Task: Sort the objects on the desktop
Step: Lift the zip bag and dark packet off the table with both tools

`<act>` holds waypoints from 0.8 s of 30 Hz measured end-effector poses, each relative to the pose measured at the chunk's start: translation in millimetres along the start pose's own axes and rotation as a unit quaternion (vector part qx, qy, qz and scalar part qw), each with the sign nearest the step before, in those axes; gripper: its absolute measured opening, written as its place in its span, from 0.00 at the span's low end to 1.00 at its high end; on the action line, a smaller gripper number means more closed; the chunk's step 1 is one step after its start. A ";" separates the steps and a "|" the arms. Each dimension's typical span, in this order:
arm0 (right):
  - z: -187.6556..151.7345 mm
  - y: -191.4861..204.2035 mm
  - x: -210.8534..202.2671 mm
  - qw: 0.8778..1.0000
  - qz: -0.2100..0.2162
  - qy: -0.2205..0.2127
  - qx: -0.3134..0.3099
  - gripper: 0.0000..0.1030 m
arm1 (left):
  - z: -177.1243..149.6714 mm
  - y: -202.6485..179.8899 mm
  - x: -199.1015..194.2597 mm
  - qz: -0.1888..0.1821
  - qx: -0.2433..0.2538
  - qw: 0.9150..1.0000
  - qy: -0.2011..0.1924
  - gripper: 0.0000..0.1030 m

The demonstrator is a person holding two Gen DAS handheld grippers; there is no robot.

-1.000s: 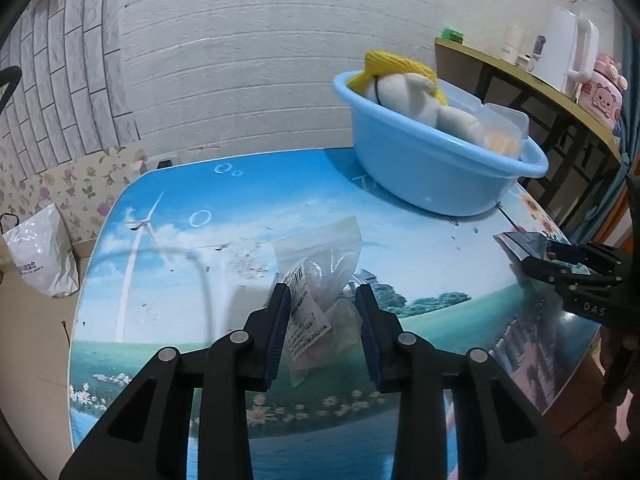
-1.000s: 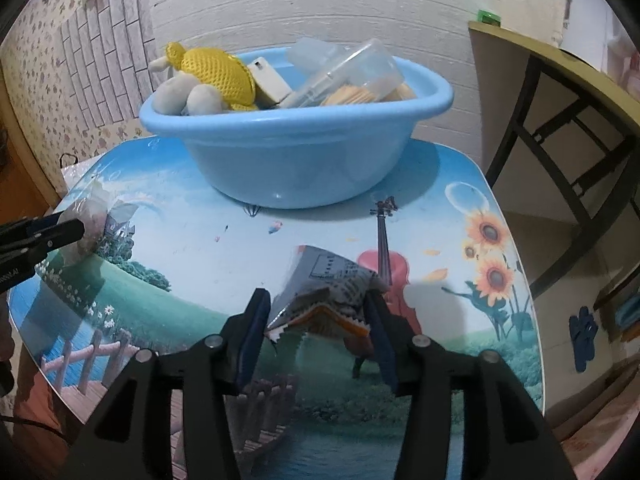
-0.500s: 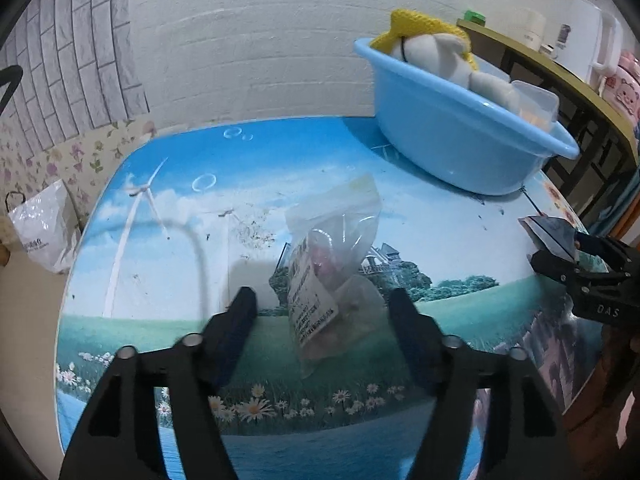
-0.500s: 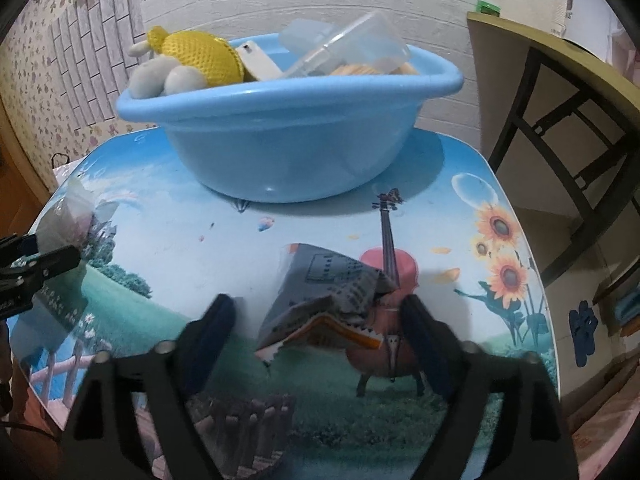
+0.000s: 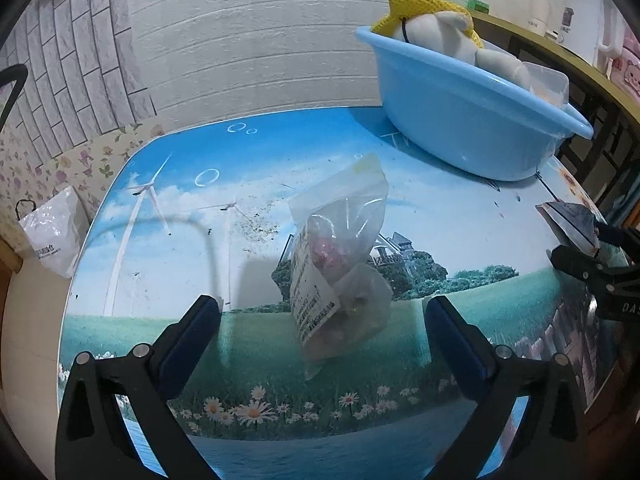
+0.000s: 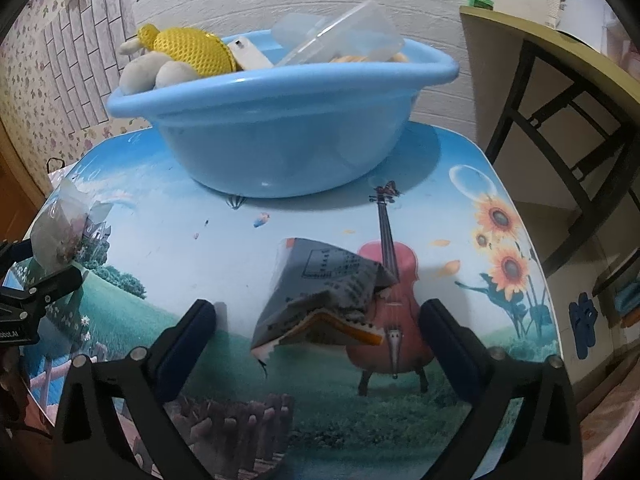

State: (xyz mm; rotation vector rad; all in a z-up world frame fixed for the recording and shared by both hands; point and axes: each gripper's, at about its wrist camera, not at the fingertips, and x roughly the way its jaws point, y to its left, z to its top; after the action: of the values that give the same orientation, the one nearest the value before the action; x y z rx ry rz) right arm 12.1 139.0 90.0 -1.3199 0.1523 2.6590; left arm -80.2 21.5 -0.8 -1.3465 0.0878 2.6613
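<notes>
Jaws of the left gripper (image 5: pixel 322 306) spread wide, touching nothing. Between them, just ahead, lies the clear bag (image 5: pixel 340 264) with its printed label, flat on the counter (image 5: pixel 180 208) and free of either pad. Looks set up for a fresh bite: bag centred in the gap, so a straight close would catch it across its middle.

Same on the right gripper (image 6: pixel 317 307): jaws fully apart, the grey snack packet (image 6: pixel 324 292) resting between them on the counter, crumpled and tented, torn corner pointing back toward the gripper. Centred likewise, probably for the same reason.

Ahead of both pairs of jaws, well beyond the two packets, stands the blue basin (image 6: pixel 280 132) at the far edge by the wall. Already holds a plush toy in yellow mesh (image 6: pixel 188 48) and a clear plastic container (image 6: pixel 344 32), so likely the sorting bin.

Soft film on both items: likely to buckle or slip under a shallow pinch, so worth closing low and deep.
</notes>
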 end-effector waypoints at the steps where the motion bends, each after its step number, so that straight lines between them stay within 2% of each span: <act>1: -0.1 0.2 -0.2 1.000 -0.002 0.000 0.001 1.00 | 0.4 0.2 0.2 0.001 -0.002 1.000 0.000 1.00; 5: -2.0 3.9 -1.6 1.000 0.002 0.002 -0.003 1.00 | 2.2 -0.7 1.2 0.002 -0.002 1.000 0.005 1.00; 9: -2.1 5.4 -2.6 1.000 0.002 0.009 -0.004 1.00 | 10.0 -1.0 5.3 0.008 -0.011 0.999 0.035 1.00; 12: -2.7 5.6 -5.7 1.000 0.003 0.008 -0.006 0.93 | 15.7 -2.1 9.8 0.012 -0.016 0.998 0.055 1.00; 15: -2.3 3.7 -7.1 1.000 0.001 0.006 -0.003 0.87 | 16.2 -2.4 10.6 0.019 -0.024 0.998 0.052 1.00; 16: -2.2 2.7 -7.4 1.000 0.000 0.004 -0.003 0.83 | 15.9 -2.2 10.1 0.020 -0.025 0.998 0.050 1.00; 18: -1.5 2.0 -9.3 1.000 0.000 -0.003 -0.004 0.69 | 15.6 -2.0 10.4 0.021 -0.025 0.998 0.048 1.00; 19: -1.1 2.3 -10.1 1.000 0.003 -0.007 -0.008 0.59 | 15.2 -1.2 10.7 0.020 -0.024 0.998 0.046 1.00; 24: 0.3 4.2 -12.3 1.000 0.012 -0.008 -0.016 0.45 | 14.6 1.1 12.3 0.010 -0.010 0.999 0.039 1.00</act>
State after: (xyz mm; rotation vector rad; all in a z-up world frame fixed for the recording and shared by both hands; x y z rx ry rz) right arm 18.3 133.6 100.1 -1.3125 0.1253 2.7015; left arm -99.2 23.6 -2.1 -1.4635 0.0851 2.6321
